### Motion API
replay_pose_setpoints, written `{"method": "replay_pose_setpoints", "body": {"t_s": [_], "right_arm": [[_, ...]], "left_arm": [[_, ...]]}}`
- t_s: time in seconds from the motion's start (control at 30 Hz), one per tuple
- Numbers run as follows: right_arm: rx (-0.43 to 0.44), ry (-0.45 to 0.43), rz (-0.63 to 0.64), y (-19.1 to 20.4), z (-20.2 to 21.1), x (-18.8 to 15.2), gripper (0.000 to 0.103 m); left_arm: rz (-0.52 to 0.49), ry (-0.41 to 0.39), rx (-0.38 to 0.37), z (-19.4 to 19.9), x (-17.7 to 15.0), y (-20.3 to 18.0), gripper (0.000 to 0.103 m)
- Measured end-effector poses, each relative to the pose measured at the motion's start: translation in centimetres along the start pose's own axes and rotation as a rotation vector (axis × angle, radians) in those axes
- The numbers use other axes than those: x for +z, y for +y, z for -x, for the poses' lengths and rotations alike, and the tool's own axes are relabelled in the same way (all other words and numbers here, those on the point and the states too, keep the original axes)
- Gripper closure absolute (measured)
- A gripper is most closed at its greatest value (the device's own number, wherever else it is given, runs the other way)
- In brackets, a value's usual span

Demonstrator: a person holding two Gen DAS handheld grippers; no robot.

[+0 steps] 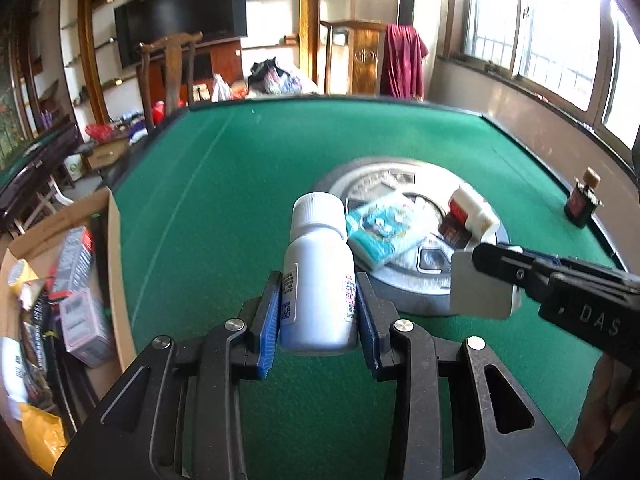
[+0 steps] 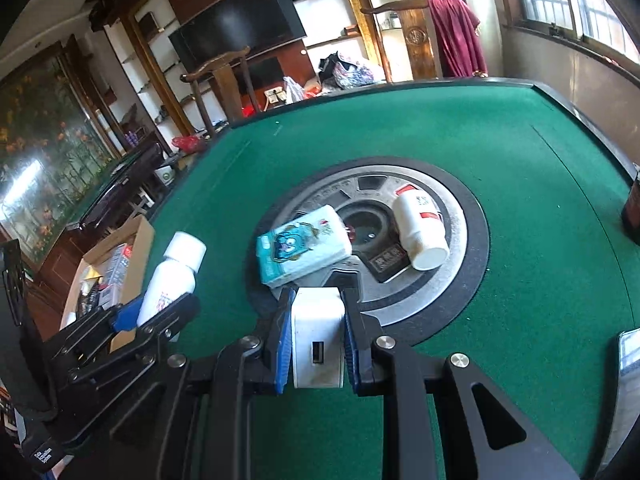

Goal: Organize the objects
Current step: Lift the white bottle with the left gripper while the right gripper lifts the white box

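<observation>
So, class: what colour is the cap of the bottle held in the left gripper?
White, matching the bottle; the left wrist view shows its cap best.

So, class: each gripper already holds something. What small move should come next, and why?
Probably carry the left gripper, shut on the white pill bottle, toward the cardboard box beside the table; other items already lie in it. The right gripper grips a white charger.

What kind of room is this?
Probably a home living room: a green game table with a round metal hub, a big TV on shelves, and wooden chairs.
</observation>
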State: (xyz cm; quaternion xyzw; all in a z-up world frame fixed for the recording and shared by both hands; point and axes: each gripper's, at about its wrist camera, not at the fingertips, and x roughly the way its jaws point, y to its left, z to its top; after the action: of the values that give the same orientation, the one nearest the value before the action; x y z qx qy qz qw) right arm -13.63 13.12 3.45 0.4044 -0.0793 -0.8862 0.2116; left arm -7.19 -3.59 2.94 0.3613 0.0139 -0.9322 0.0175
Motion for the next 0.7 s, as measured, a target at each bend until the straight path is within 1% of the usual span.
{"method": "replay_pose_setpoints", "body": {"t_s": [0.27, 0.43, 0.7], "right_arm": [[0.022, -0.025, 0.012, 0.8, 0.6, 0.0, 0.082], [0.034, -0.033, 0.016, 1.4, 1.0, -0.1, 0.082], [0.079, -0.056, 0.046, 3.1, 1.8, -0.3, 0.082]], "left_arm": [[-0.016, -0.051, 0.045, 0.9, 0.1, -0.2, 0.069], [-0.011, -0.064, 0.045, 1.3, 0.1, -0.1, 0.069], [-0.007, -0.107, 0.053, 2.8, 0.3, 0.1, 0.069]]}}
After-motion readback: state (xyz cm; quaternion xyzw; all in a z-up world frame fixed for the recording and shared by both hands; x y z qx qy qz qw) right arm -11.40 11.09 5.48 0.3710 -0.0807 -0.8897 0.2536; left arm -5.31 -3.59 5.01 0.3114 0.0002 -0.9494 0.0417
